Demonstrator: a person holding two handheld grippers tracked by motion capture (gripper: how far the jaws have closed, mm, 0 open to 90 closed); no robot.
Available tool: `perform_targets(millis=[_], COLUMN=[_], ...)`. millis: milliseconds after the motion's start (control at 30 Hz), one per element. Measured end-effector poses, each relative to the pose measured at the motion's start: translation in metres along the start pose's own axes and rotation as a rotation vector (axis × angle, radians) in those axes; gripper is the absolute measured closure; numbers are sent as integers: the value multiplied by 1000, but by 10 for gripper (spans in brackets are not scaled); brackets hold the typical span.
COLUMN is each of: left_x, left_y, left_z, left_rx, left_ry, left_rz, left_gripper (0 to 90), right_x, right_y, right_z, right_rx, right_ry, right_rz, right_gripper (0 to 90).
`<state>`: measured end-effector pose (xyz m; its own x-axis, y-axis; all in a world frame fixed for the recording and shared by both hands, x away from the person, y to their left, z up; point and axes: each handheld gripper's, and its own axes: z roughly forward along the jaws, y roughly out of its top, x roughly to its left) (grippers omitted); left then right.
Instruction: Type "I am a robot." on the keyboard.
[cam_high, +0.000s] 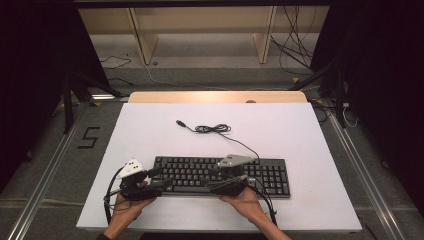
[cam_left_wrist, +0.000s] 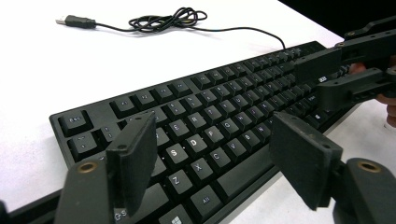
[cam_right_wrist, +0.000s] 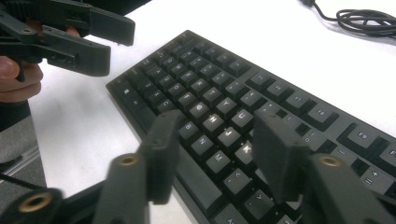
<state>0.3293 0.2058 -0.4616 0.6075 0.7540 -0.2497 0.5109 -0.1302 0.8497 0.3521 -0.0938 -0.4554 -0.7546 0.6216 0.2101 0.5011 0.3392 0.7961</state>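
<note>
A black keyboard (cam_high: 220, 175) (cam_left_wrist: 224, 116) (cam_right_wrist: 224, 98) lies flat near the front edge of the white table top (cam_high: 150, 130). Its black cable (cam_high: 212, 129) (cam_left_wrist: 168, 19) (cam_right_wrist: 364, 18) lies partly coiled behind it and ends in a loose USB plug (cam_high: 180, 122) (cam_left_wrist: 74, 21). My left gripper (cam_high: 162, 177) (cam_left_wrist: 212, 128) (cam_right_wrist: 112, 44) hovers over the keyboard's left end, jaws apart, with nothing between them. Above the middle keys, my right gripper (cam_high: 214, 180) (cam_right_wrist: 215, 122) (cam_left_wrist: 308, 77) points toward the left one, open, its jaws apart over the letter keys with nothing clamped.
The white top leaves bare room behind and on both sides of the keyboard. A wooden strip (cam_high: 217, 96) edges the far side. Beyond it stand wooden shelf legs (cam_high: 145, 42) and loose floor cables (cam_high: 295, 50). Metal rails (cam_high: 45, 170) run along the table's sides.
</note>
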Motion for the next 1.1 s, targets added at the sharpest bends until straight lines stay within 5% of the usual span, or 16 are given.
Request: perform_targets(millis=[567,1100], left_x=[-3,-5], left_y=[-1,-3], left_z=[-3,-8], left_rx=[-13,-23], left_ry=[5,4], left_rz=[-4,1], left_gripper=[281,271], right_x=[4,4], right_y=[2,0], right_z=[18,29], right_rx=[61,115], right_ry=[2,-29], right_rz=[-13,-27], right_gripper=[856,900])
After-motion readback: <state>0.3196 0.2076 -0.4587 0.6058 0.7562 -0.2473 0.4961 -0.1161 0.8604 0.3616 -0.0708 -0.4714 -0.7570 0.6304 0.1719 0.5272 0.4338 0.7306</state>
